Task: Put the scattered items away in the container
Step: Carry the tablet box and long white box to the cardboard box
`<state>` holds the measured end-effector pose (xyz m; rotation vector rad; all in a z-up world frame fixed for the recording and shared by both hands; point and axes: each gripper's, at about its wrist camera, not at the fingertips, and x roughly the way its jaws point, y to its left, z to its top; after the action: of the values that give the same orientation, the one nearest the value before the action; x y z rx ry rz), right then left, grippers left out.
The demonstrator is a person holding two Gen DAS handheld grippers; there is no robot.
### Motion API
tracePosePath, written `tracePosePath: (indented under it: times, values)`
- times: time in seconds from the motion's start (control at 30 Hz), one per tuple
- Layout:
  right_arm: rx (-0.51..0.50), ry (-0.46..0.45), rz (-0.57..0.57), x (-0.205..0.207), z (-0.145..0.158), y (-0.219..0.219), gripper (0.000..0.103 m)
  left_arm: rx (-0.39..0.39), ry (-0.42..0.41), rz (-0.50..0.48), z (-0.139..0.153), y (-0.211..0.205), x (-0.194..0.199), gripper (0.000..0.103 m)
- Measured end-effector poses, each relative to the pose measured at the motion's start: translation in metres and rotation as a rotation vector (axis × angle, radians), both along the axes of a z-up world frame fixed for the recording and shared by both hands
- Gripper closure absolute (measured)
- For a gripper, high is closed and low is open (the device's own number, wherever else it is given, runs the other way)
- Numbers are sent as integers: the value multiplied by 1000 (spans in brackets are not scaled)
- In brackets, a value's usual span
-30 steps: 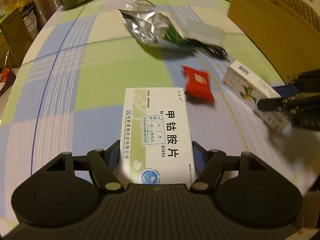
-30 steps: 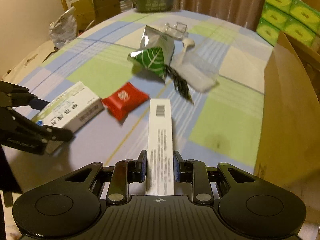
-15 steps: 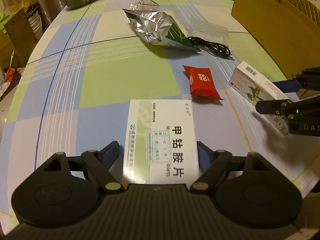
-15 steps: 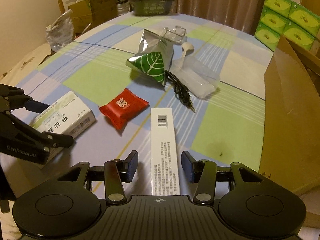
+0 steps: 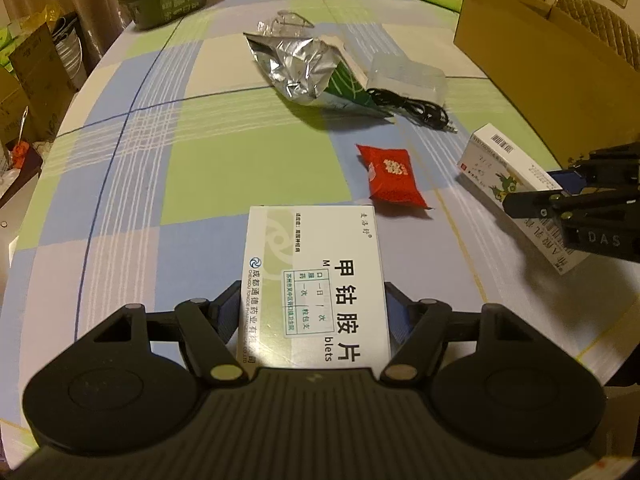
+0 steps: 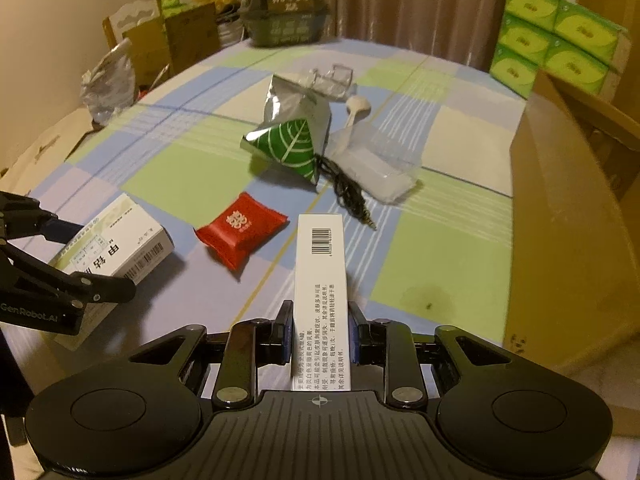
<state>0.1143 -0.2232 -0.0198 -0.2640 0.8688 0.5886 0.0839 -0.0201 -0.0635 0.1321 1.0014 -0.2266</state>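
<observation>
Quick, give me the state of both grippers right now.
Left gripper: closed on the wide white medicine box.
Right gripper: closed on the narrow white box.

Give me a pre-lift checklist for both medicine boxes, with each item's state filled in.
1. Left gripper jaws against the wide white box: ok.
2. Right gripper jaws against the narrow white box: ok.
3. Red packet apart from both boxes: ok.
4. Black cable apart from the narrow box: ok.
5. Cardboard box within view to the right: ok.
6. Room inside it: cannot tell.
</observation>
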Motion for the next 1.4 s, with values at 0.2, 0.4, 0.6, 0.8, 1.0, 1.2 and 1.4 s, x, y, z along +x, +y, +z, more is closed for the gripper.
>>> tracePosePath:
  times: [0.2, 0.4, 0.6, 0.8, 1.0, 1.2, 1.4]
  values:
    - [25, -38, -35, -14, 20, -12, 80, -9, -26, -9, 16, -6, -8, 36]
    - [47, -102, -75, -21, 48, -27, 80, -29, -60, -45, 36, -24, -12, 36]
    - [68, -174, -116, -23, 77, -45, 80, -63, -91, -88, 53, -50, -13, 36]
    - [78, -223, -162, -20, 99, -68, 80, -93, -115, -142, 69, -81, -9, 36]
    - [85, -267, -228, -14, 119, -99, 80, -105, -138, -209, 84, -115, -2, 36]
    - [71, -310, -297, 0, 135, -137, 80, -119, -163, -279, 99, -154, 8, 36]
    - [54, -334, -374, 17, 143, -177, 80, -183, -175, -317, 116, -193, 25, 36]
